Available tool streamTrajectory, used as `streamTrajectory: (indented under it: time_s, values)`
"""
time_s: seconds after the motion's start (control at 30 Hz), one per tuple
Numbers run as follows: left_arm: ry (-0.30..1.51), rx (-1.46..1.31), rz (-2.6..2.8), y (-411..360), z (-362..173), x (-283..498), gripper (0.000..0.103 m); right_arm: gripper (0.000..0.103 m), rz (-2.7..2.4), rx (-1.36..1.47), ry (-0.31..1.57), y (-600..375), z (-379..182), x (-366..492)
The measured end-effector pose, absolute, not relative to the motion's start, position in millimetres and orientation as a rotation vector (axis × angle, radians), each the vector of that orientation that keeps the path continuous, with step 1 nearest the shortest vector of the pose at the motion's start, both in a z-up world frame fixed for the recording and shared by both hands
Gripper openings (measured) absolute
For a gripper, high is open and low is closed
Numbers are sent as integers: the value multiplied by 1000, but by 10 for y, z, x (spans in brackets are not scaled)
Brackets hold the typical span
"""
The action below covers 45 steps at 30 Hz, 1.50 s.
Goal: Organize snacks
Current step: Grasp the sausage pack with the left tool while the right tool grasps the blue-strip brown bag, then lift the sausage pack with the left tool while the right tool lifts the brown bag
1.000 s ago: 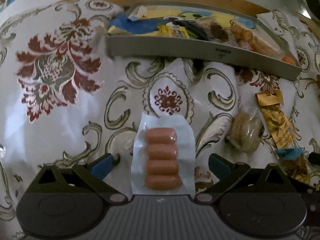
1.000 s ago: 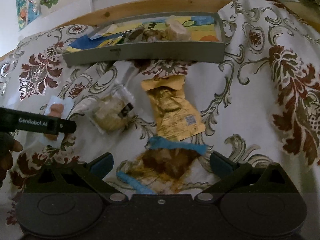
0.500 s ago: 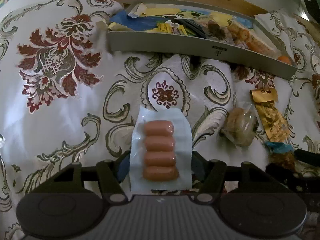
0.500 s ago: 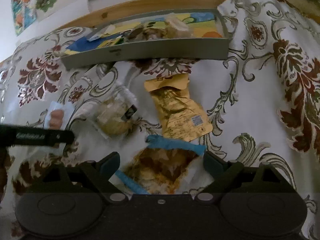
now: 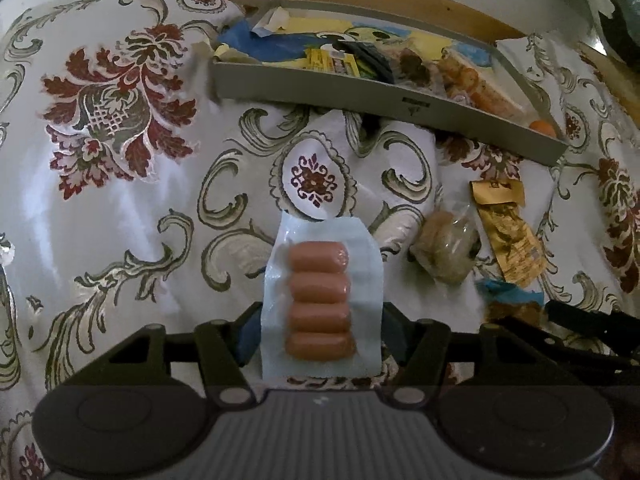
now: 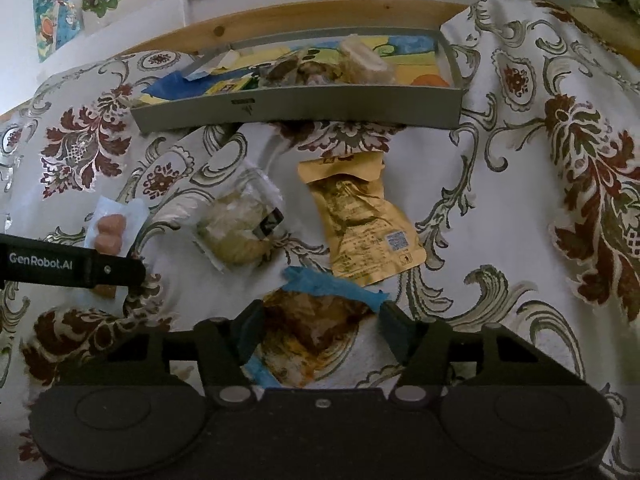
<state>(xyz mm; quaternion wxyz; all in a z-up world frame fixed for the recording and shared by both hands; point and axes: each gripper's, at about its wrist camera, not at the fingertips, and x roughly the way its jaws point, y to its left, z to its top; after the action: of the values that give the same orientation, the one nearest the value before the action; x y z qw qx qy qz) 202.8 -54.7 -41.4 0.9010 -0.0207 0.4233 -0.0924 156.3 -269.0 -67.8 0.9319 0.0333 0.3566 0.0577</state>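
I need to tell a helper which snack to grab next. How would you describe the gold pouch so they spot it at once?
Find the grey tray at the far side of the patterned tablecloth. Just in front of its wall lies the gold pouch, flat on the cloth. It is the only metallic gold packet, with a small printed code square, right of the clear-wrapped pastry.

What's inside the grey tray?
The tray holds snack packets: a blue wrapper, yellow packets, a pale bun-like snack and something orange. Its front wall hides whatever lies low behind it.

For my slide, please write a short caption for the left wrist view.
Left gripper closed on a sausage pack lying on the floral cloth, snack tray ahead.
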Motion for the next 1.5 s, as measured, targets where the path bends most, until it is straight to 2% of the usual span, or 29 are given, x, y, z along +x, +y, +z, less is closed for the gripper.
streamTrajectory:
  time_s: [0.1, 0.17, 0.27, 0.6, 0.7, 0.77, 0.8, 0.9, 1.0, 1.07, 1.13, 1.17, 1.23, 1.3, 1.5]
  values:
    - [871, -43, -189, -557, -400, 2021, 65, 67, 112, 74, 737, -2703, -686, 1586]
    - [871, -39, -188, -570, -395, 2017, 65, 83, 128, 118, 751, -2738, -699, 1622]
    - [869, -36, -192, -588, -373, 2002, 65, 90, 160, 156, 767, -2741, -711, 1690]
    - [861, -55, -207, -616, -286, 1924, 65, 78, 171, 53, 761, -2575, -792, 1660]
    - [856, -54, -208, -622, -277, 1896, 65, 71, 191, 56, 756, -2575, -800, 1618]
    - [853, -60, -207, -617, -264, 1879, 65, 62, 189, 61, 752, -2585, -782, 1593]
    - [852, -64, -207, -613, -257, 1866, 65, 61, 191, 60, 751, -2586, -767, 1581]
    - [851, -69, -209, -610, -244, 1849, 65, 64, 191, 99, 759, -2622, -752, 1590]
    - [853, -70, -209, -606, -241, 1845, 65, 71, 178, 171, 777, -2674, -759, 1661]
    - [852, -73, -209, -600, -232, 1841, 65, 84, 175, 194, 784, -2657, -757, 1714]
    - [851, -74, -209, -595, -217, 1834, 65, 85, 181, 236, 789, -2647, -766, 1784]
    - [851, -77, -209, -591, -209, 1830, 65, 83, 179, 243, 788, -2638, -766, 1810]
    - [855, -91, -220, -590, -190, 1814, 65, 64, 180, 225, 781, -2604, -764, 1841]
    - [852, -93, -224, -601, -175, 1792, 65, 55, 182, 203, 770, -2568, -762, 1822]
    - [855, -101, -231, -604, -171, 1760, 65, 49, 201, 128, 733, -2524, -712, 1689]
